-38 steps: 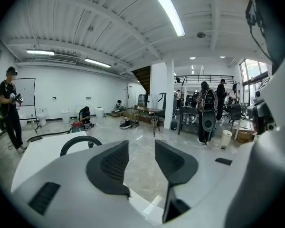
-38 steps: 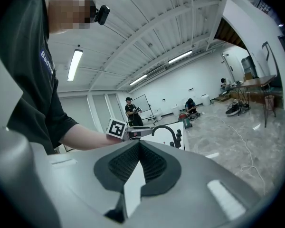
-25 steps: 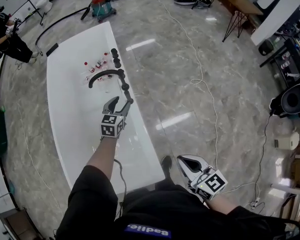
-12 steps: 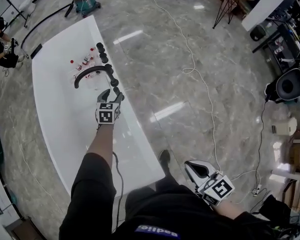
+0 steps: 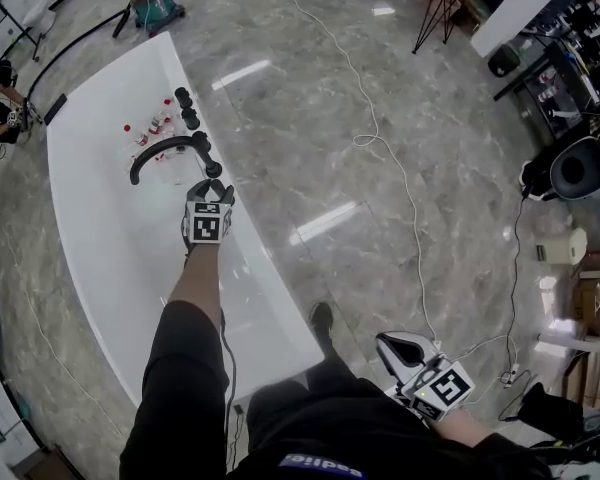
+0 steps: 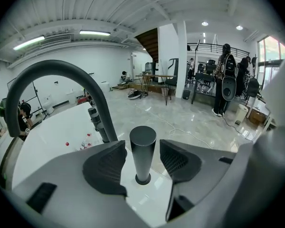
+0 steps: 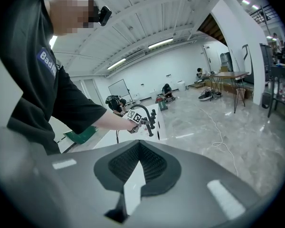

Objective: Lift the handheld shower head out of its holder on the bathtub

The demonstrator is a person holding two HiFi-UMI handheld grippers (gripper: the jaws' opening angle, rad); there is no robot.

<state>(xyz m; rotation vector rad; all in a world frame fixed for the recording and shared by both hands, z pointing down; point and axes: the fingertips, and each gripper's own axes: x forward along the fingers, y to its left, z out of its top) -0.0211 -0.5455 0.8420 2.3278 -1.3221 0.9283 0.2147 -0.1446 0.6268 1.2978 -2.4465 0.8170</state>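
**Nothing is being lifted yet**

On the bathtub [image 5: 265, 303] rim, the handheld shower head [image 6: 142, 141] is standing upright in its holder [image 6: 142, 179]. My left gripper [image 6: 143, 163] is straddling it, jaws spread; closing and lifting are remaining. My right gripper [image 7: 138, 146] is idling, clenched on nothing.

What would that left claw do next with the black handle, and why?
Probably squeeze shut. The left gripper's jaws stand apart on either side of the upright shower head handle, which sits in its holder on the bathtub rim. Neither pad seems to touch it, so lifting now would leave it behind.
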